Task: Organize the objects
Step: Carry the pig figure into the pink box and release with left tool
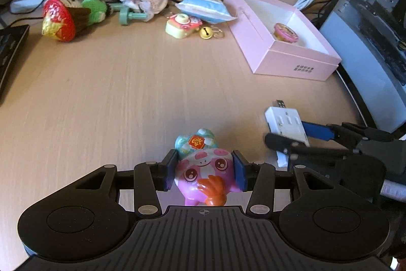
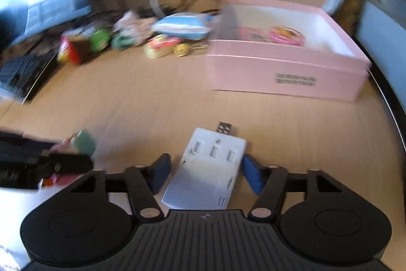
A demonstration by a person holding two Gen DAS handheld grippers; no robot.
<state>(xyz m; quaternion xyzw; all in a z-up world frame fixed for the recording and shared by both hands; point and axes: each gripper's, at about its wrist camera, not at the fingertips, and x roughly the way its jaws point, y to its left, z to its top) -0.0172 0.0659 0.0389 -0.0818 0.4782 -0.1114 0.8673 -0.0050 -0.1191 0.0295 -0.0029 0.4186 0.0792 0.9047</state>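
My left gripper [image 1: 205, 169] is clamped on the pink pig toy [image 1: 206, 173]. My right gripper [image 2: 203, 173] sits half-spread around the white USB hub [image 2: 208, 174], touching only its right edge, near the pink box [image 2: 286, 73].

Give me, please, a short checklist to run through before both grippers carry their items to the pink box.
1. Left gripper pads against the pig toy on both sides: ok.
2. Right gripper closed on the white USB hub: cannot tell; a gap shows at the left pad.
3. Pink box open: ok.
4. Free space inside beside the round pink item: ok.
5. Bare desk toward the box: ok.
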